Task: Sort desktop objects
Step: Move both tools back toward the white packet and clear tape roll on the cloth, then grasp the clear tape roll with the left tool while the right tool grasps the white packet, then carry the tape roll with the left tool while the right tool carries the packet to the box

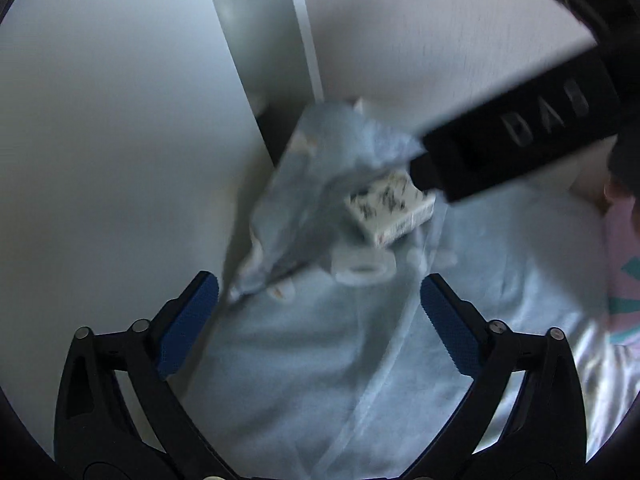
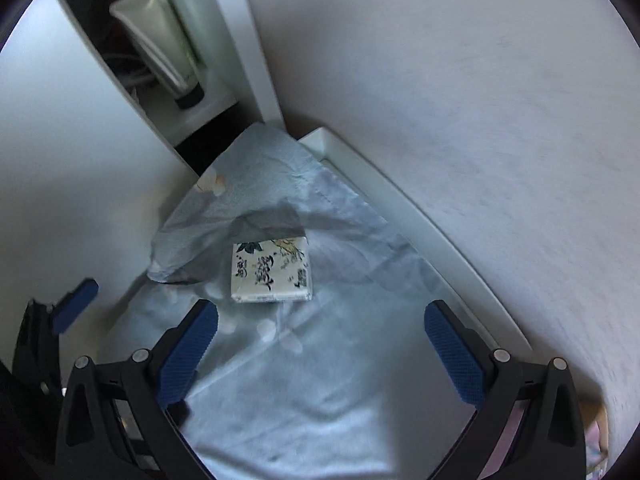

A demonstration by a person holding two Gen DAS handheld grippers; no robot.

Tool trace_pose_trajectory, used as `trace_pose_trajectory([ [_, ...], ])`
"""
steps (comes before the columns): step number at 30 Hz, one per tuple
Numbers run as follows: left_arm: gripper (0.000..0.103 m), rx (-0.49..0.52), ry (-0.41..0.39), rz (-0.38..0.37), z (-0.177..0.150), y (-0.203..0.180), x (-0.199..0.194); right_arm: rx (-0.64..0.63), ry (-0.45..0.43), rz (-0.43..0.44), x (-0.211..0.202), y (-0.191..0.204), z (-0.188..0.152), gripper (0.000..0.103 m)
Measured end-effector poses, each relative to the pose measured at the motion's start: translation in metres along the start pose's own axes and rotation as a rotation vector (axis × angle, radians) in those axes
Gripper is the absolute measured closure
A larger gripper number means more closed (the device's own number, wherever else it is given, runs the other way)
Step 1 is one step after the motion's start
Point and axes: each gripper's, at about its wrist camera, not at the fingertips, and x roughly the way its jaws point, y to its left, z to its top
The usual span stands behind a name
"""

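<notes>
A small white packet [image 2: 272, 272] with black print lies flat on a light blue cloth [image 2: 320, 400], partly under a raised fold of it. My right gripper [image 2: 320, 344] hovers just short of the packet, open, with nothing between its blue pads. In the left wrist view the packet [image 1: 390, 210] looks blurred, beside the right gripper's black body [image 1: 520, 132], which comes in from the upper right. My left gripper [image 1: 320, 312] is open and empty over the cloth [image 1: 320, 380], nearer than the packet. One left fingertip [image 2: 76, 304] shows at the right view's left edge.
A white panel [image 1: 120, 140] stands on the left and a pale wall [image 2: 480, 100] at the right. A white ledge [image 2: 400, 188] runs along the cloth's far side. A cream tube [image 2: 160, 40] stands in a shelf recess. Pink patterned fabric [image 1: 624, 272] lies at the far right.
</notes>
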Motion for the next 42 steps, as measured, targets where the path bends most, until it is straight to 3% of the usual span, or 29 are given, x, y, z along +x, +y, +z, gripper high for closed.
trace_pose_trajectory([
  [4, 0.005, -0.026, 0.025, 0.022, -0.007, -0.011, 0.012, -0.064, -0.001, -0.002, 0.018, 0.005, 0.003, 0.0],
  [8, 0.009, -0.058, 0.039, -0.03, -0.005, -0.013, 0.017, -0.114, 0.012, -0.002, 0.03, 0.005, 0.006, 0.002],
  [12, 0.014, -0.034, 0.032, -0.071, -0.002, -0.02, 0.021, -0.137, 0.048, 0.078, 0.044, 0.005, 0.01, 0.011],
  [16, 0.02, -0.023, 0.042, -0.111, -0.002, -0.024, 0.024, -0.173, 0.102, 0.174, 0.06, 0.009, 0.017, 0.029],
  [28, 0.022, 0.023, 0.033, -0.107, -0.003, -0.027, 0.019, -0.224, 0.15, 0.198, 0.08, 0.018, 0.027, 0.042],
  [33, 0.034, 0.031, 0.03, -0.125, -0.006, -0.029, 0.011, -0.246, 0.145, 0.183, 0.08, 0.017, 0.029, 0.044],
  [38, 0.038, 0.016, 0.025, -0.138, -0.011, -0.028, 0.002, -0.229, 0.128, 0.19, 0.077, 0.012, 0.032, 0.045],
  [42, 0.053, 0.007, 0.023, -0.17, -0.016, -0.027, -0.007, -0.221, 0.116, 0.193, 0.075, 0.007, 0.035, 0.045],
])
